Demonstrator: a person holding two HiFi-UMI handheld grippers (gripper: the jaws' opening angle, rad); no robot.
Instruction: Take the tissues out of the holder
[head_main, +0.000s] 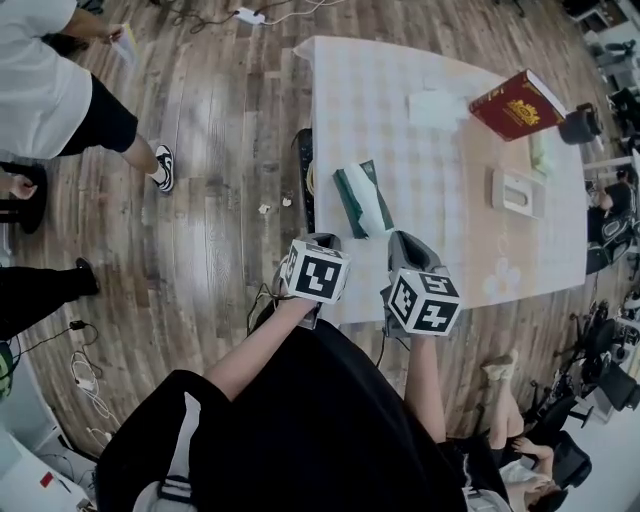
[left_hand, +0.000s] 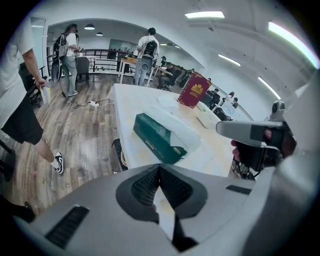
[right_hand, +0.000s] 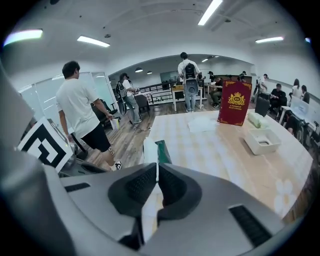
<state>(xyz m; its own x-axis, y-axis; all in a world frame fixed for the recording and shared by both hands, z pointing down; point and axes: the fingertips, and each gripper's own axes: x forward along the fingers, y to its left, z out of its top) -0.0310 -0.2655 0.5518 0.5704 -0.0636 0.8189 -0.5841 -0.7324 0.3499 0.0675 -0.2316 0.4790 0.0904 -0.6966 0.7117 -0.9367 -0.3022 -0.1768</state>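
Note:
A green tissue pack (head_main: 352, 198) lies near the table's left edge, with a white tissue (head_main: 374, 212) sticking out of it toward me. My right gripper (head_main: 403, 240) hangs just in front of the pack. In the right gripper view its jaws (right_hand: 157, 167) are shut on a thin white tissue strip (right_hand: 149, 150) that rises above them beside the pack (right_hand: 163, 150). My left gripper (head_main: 322, 240) hovers at the table edge, apart from the pack (left_hand: 159, 137). Its jaws (left_hand: 160, 172) are shut. A white sliver shows behind the pads; whether it is tissue I cannot tell.
The checked tablecloth (head_main: 400, 150) carries a loose heap of white tissues (head_main: 435, 108), a red book (head_main: 517, 103) and a white holder (head_main: 517, 190) toward the far right. A person (head_main: 60, 95) stands on the wooden floor at the left. Cables lie on the floor.

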